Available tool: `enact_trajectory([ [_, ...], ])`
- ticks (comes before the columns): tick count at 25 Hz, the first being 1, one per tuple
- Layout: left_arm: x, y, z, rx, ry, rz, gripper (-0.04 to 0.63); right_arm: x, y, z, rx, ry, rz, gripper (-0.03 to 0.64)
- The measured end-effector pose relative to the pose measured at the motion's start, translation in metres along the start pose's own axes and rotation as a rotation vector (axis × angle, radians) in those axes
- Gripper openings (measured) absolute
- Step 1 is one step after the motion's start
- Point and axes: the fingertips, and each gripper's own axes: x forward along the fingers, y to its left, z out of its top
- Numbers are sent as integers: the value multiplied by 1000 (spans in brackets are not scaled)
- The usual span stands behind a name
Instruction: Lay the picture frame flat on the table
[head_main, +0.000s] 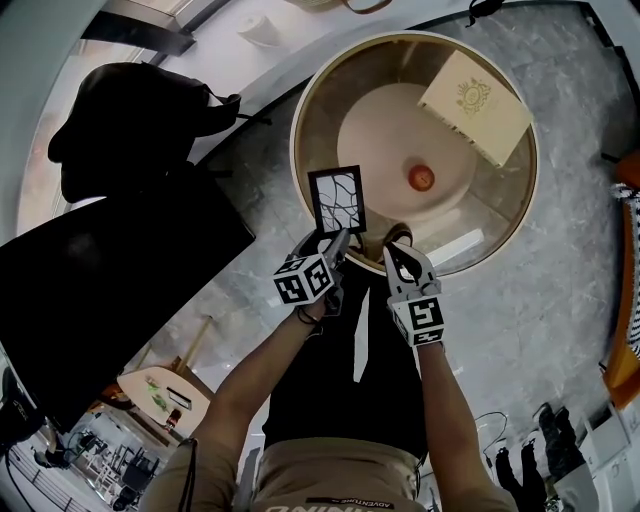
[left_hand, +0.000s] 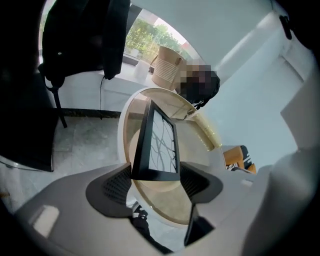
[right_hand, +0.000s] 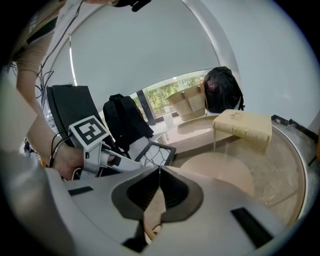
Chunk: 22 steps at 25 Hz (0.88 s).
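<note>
The picture frame (head_main: 337, 200) is black, with a white panel crossed by dark crack lines. It sits at the near left edge of the round glass table (head_main: 300, 110). In the right gripper view the frame (right_hand: 156, 152) lies low with its face up; I cannot tell whether it rests fully flat. My left gripper (head_main: 338, 240) is at its near edge. In the left gripper view the jaws stand wide and open (left_hand: 156, 170), with the frame's (left_hand: 160, 142) near edge between the pads. My right gripper (head_main: 397, 255) hovers just to the right, jaws shut (right_hand: 159, 170) on nothing.
A cream book (head_main: 475, 107) lies at the table's far right and a small red object (head_main: 421, 178) near its middle. A black backpack (head_main: 130, 120) and a dark panel (head_main: 110, 290) stand left of the table. A woven bag (right_hand: 189, 105) stands behind the table.
</note>
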Motion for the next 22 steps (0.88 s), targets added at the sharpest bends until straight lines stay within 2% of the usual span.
enact_trajectory([
  [4, -2, 4, -7, 13, 0, 42, 301, -1, 2, -1, -4, 4, 15, 9],
  [9, -9, -1, -6, 19, -16, 8, 301, -4, 2, 6, -12, -15, 13, 9],
  [12, -23, -12, 1, 53, -36, -13, 301, -13, 4, 16, -21, -24, 12, 9],
  [18, -75, -69, 18, 178, -61, -142, 299, -56, 18, 56, -31, -28, 22, 9],
  [22, -124, -116, 32, 253, -69, -224, 296, -97, 36, 106, -64, -65, 31, 9],
])
